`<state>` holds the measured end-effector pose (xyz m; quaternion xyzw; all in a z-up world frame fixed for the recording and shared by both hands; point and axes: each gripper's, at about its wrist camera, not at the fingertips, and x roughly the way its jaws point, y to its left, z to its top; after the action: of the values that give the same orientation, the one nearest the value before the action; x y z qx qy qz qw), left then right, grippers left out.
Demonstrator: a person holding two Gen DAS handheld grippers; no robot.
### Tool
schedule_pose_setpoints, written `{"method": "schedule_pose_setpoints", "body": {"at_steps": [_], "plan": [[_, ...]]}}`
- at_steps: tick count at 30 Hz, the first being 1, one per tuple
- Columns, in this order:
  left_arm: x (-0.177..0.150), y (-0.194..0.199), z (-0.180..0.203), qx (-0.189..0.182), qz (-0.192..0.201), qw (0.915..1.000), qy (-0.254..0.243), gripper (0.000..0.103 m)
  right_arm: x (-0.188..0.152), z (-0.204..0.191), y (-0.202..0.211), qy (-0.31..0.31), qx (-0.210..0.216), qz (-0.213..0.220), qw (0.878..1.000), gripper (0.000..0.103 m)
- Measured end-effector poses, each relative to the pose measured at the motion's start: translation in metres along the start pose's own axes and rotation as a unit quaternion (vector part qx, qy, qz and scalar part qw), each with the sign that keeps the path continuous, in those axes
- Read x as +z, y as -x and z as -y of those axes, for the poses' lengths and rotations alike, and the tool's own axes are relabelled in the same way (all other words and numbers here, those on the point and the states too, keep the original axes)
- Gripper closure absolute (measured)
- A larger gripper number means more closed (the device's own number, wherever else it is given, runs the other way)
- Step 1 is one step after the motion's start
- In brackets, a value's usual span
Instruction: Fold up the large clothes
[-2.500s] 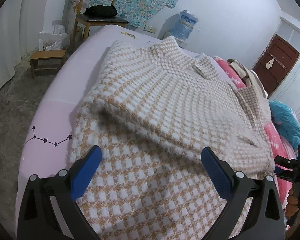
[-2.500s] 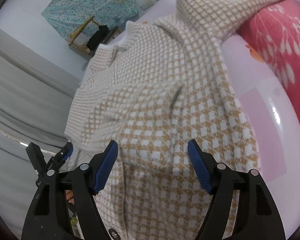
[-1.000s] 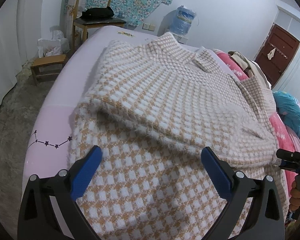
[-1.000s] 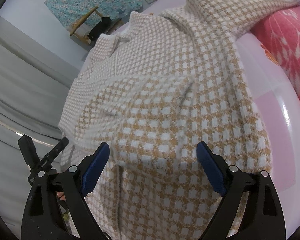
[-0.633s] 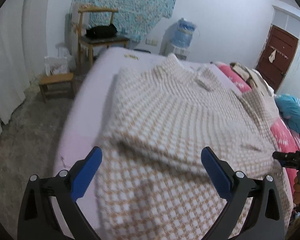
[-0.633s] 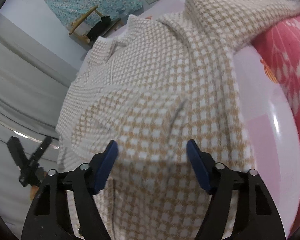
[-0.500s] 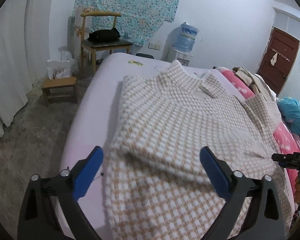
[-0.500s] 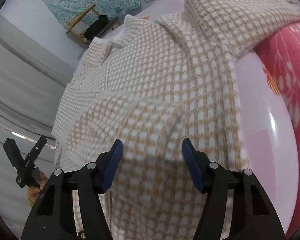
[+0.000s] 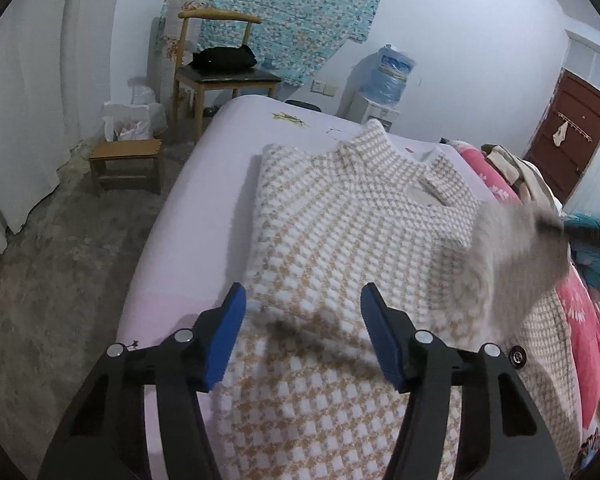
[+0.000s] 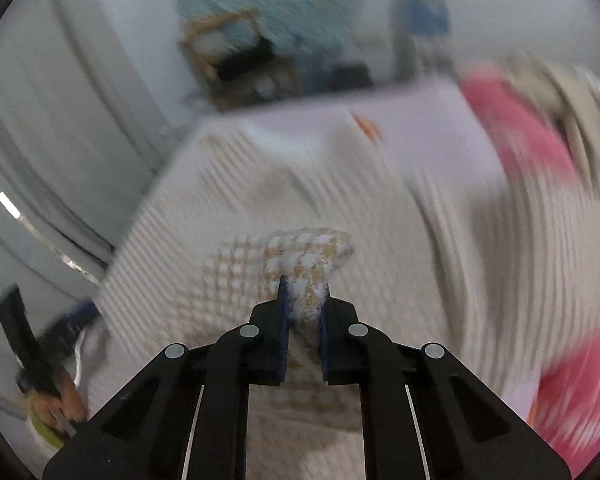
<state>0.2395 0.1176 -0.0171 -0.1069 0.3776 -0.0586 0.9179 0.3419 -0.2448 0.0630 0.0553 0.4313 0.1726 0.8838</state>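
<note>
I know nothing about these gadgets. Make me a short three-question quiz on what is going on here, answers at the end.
1. True or false: the right gripper is shut on a bunch of the checked coat.
2. The left gripper is: A) clamped on the coat, B) open above the coat, C) holding the chair.
3. Fill in: the black bag lies on the wooden ____ beyond the bed.

Key
1. True: fabric is pinched between the right gripper's blue pads.
2. B: its jaws stand wide apart with the coat below them.
3. chair
</note>
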Motion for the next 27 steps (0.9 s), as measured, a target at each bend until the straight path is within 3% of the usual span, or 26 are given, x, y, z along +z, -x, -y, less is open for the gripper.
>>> {"method": "schedule_pose_setpoints", "body": {"at_steps": [2, 5, 7, 9, 11, 15, 17, 19, 22, 25, 26, 27], "plan": [[0.000, 0.003, -0.002, 0.005, 0.004, 1.0000, 0.003, 0.045, 0.036, -0.033, 0.019, 0.042, 0.019, 0.047, 0.998, 0.093], [-0.001, 0.009, -0.004, 0.008, 0.009, 0.9999, 0.009, 0.045, 0.062, -0.062, 0.057, 0.080, 0.055, 0.113, 0.989, 0.093], [-0.002, 0.011, -0.004, 0.007, 0.008, 0.9999, 0.008, 0.045, 0.066, -0.059, 0.078, 0.080, 0.065, 0.144, 0.984, 0.093], [-0.005, 0.010, -0.002, 0.004, -0.001, 1.0000, 0.000, 0.045, 0.060, -0.035, 0.083, 0.051, 0.061, 0.148, 0.986, 0.093], [-0.007, 0.006, 0.002, 0.005, -0.010, 0.9999, -0.012, 0.045, 0.048, -0.003, 0.067, 0.014, 0.042, 0.112, 0.993, 0.093], [-0.010, -0.008, 0.011, 0.038, -0.033, 0.9978, -0.042, 0.045, 0.010, 0.065, 0.000, -0.060, -0.007, -0.018, 0.998, 0.093], [-0.010, -0.014, 0.012, 0.056, -0.042, 0.9964, -0.047, 0.045, 0.002, 0.076, -0.010, -0.073, -0.015, -0.033, 0.997, 0.093], [-0.010, -0.016, 0.009, 0.068, -0.042, 0.9958, -0.044, 0.045, 0.007, 0.075, -0.003, -0.078, 0.014, -0.015, 0.997, 0.093], [-0.009, -0.019, 0.000, 0.087, -0.046, 0.9946, -0.033, 0.045, 0.011, 0.074, 0.000, -0.070, 0.017, -0.006, 0.997, 0.089], [-0.012, -0.018, -0.011, 0.081, -0.052, 0.9953, -0.009, 0.045, -0.006, 0.093, -0.035, -0.090, -0.014, -0.087, 0.992, 0.078], [-0.012, -0.016, -0.013, 0.077, -0.052, 0.9957, -0.004, 0.045, -0.018, 0.101, -0.050, -0.094, -0.041, -0.121, 0.987, 0.076], [-0.011, -0.011, -0.014, 0.073, -0.048, 0.9962, -0.003, 0.045, -0.023, 0.102, -0.054, -0.092, -0.050, -0.129, 0.986, 0.075]]}}
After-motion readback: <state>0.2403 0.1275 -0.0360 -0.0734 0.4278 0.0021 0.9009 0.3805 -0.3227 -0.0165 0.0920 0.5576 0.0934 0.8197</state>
